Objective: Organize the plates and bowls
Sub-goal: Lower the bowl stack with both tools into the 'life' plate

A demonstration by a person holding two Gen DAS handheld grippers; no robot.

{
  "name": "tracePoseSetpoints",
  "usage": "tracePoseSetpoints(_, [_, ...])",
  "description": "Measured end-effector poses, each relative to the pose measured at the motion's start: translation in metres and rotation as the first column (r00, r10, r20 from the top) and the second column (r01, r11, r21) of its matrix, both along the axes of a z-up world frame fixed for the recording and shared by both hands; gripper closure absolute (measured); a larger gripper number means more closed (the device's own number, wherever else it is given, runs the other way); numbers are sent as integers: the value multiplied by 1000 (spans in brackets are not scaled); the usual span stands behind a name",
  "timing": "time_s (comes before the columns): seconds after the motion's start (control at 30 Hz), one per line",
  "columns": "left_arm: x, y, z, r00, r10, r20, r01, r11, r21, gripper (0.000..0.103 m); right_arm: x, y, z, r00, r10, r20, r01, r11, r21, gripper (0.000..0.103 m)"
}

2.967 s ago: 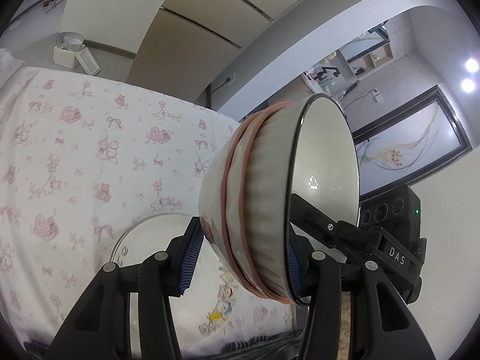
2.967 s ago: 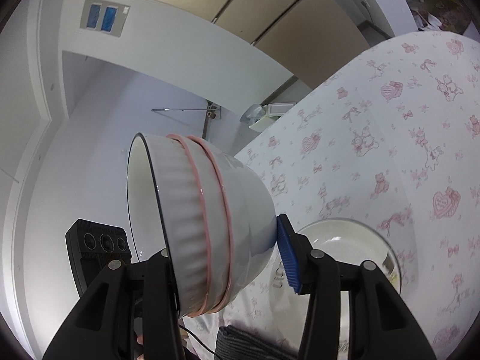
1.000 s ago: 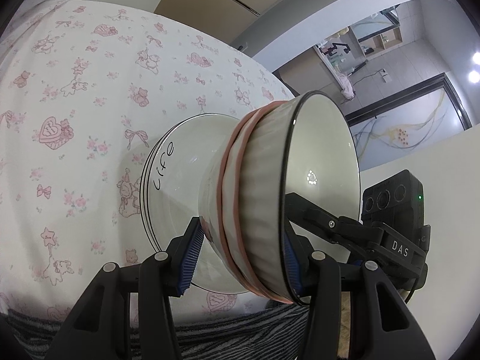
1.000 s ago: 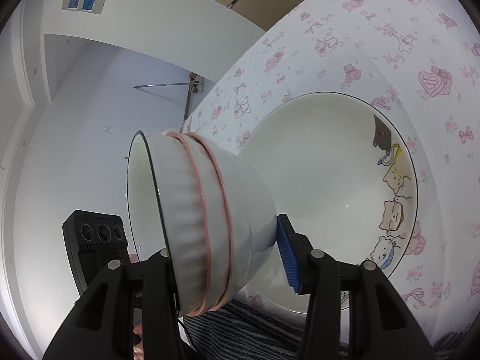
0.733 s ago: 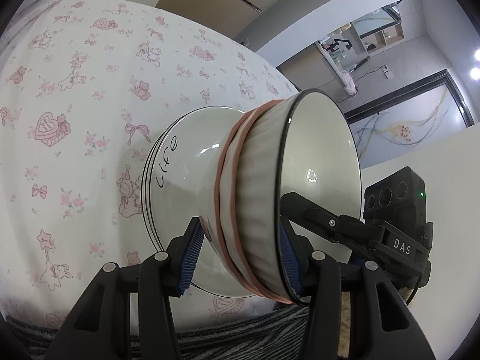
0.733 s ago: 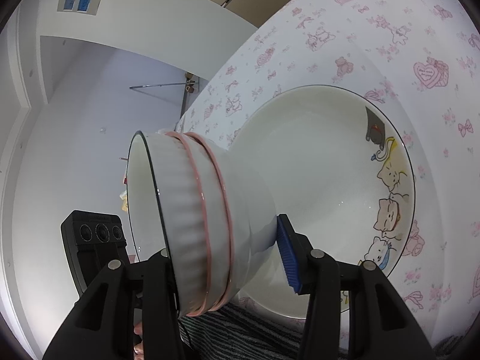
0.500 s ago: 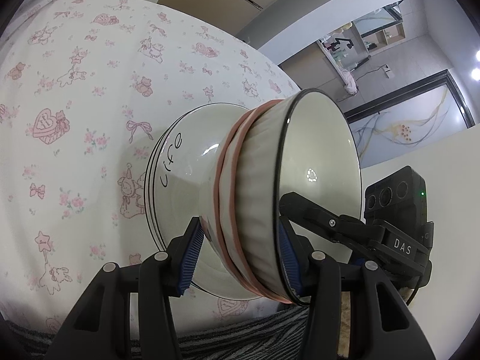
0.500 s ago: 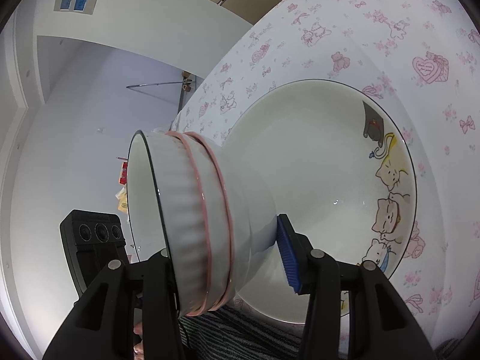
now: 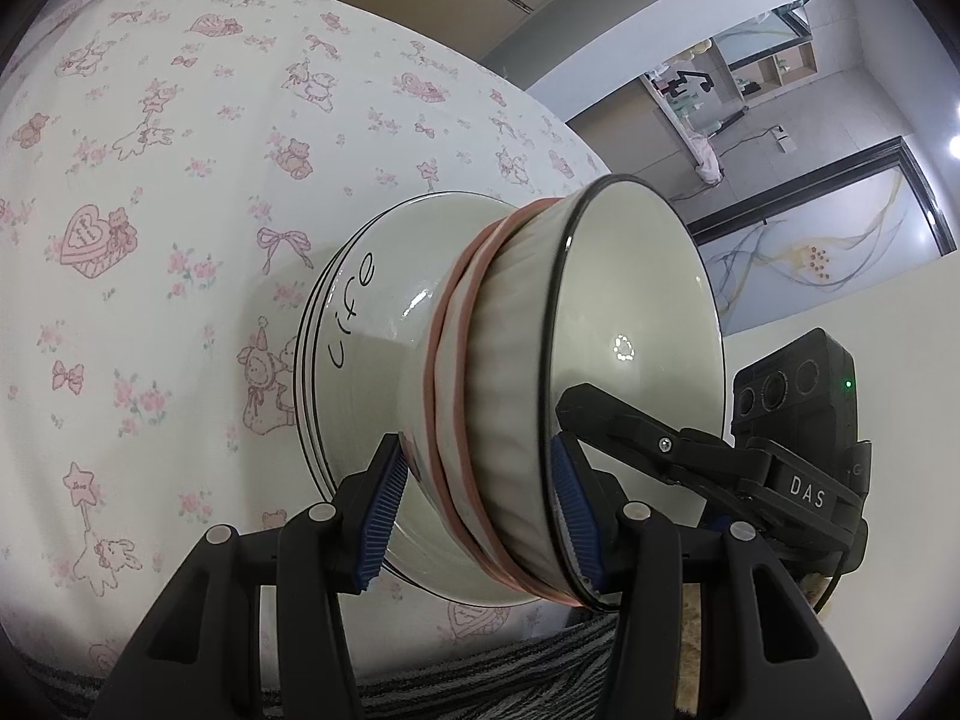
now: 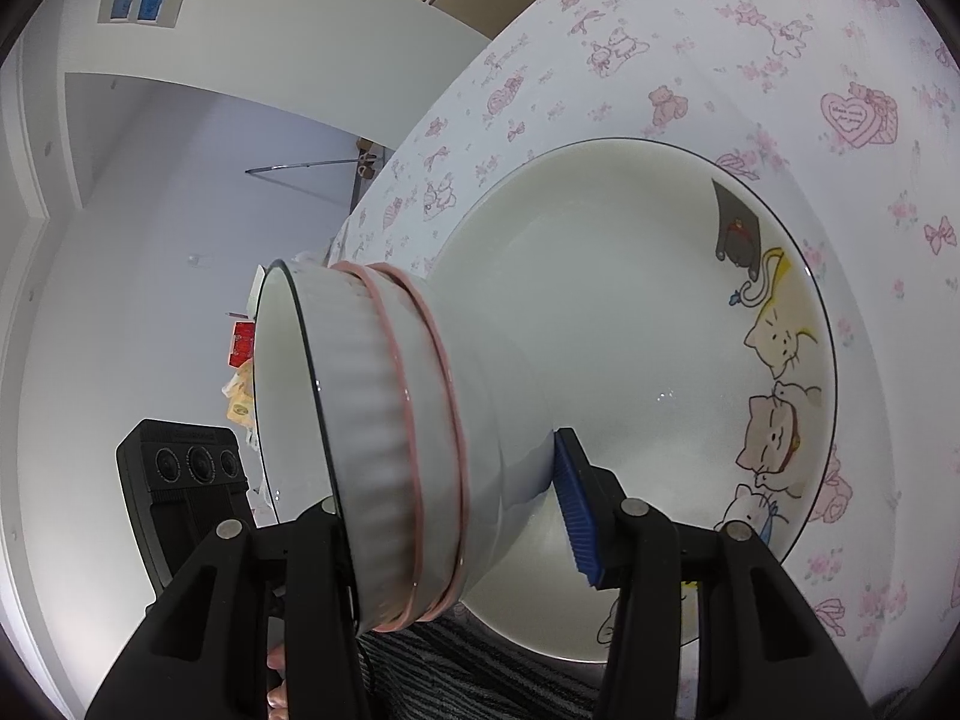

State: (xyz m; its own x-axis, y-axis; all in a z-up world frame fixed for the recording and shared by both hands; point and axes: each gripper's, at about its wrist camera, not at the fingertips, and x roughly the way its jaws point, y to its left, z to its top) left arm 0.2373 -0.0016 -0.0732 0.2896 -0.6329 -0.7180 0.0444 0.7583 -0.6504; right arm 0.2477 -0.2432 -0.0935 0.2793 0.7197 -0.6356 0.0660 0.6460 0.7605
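A ribbed white bowl with two pink bands and a dark rim (image 9: pixel 516 396) is held by both grippers, one on each side of its wall. My left gripper (image 9: pixel 474 516) is shut on it, blue pads inside and outside. My right gripper (image 10: pixel 462 516) is shut on the same bowl (image 10: pixel 384 438). The bowl's base sits low inside a larger white bowl with cartoon cats (image 10: pixel 660 330), which rests on the table; it shows with "life" lettering in the left wrist view (image 9: pixel 360 312). Whether the bases touch is hidden.
The table carries a white cloth with pink bears, hearts and bows (image 9: pixel 150 180). A zebra-striped fabric lies at the near table edge (image 9: pixel 480 684). The right gripper's black body shows in the left wrist view (image 9: pixel 798 456).
Both grippers have lowered the ribbed bowl from above the table down into the cat bowl. The cat bowl has grown larger in both views. The grips have not changed.
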Motion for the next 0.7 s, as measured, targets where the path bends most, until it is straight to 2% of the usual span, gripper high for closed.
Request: tracePoseSetpoints(0.7, [1, -5, -5, 1000, -12, 21, 11, 1000, 21, 51, -8, -1, 5, 999, -3, 41, 5, 999, -44, 57])
